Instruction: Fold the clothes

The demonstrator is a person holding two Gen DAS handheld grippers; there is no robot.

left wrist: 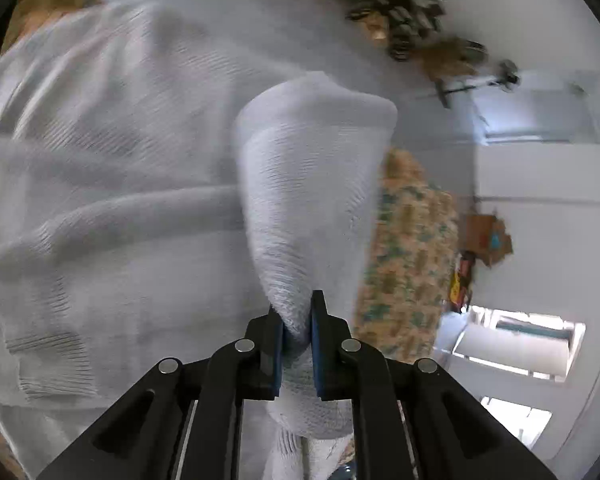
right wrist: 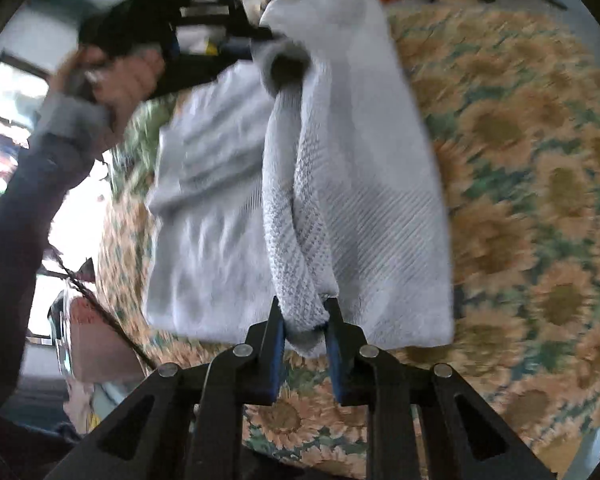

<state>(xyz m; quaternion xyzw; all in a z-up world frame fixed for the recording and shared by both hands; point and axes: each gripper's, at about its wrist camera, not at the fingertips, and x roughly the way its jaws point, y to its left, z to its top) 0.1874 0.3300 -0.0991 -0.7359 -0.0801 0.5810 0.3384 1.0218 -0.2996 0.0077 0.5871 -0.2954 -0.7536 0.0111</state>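
Note:
A white ribbed knit garment point(left wrist: 100, 140) lies spread over a sunflower-print cloth point(right wrist: 520, 200). My left gripper point(left wrist: 296, 320) is shut on a bunched fold point(left wrist: 312, 184) of it, which rises off the rest toward the jaws. In the right wrist view my right gripper point(right wrist: 304, 320) is shut on a rolled edge of the same garment point(right wrist: 380, 200), lifted above the cloth. That edge runs up to the left gripper point(right wrist: 268, 36), which a hand point(right wrist: 116, 76) holds at the top left. Both views are motion-blurred.
The sunflower cloth point(left wrist: 408, 248) also shows to the right of the garment. Dark plants and an orange object point(left wrist: 400, 0) stand at the far end. A bright window point(left wrist: 520, 344) lies at lower right. A dark sleeve point(right wrist: 20, 200) fills the left edge.

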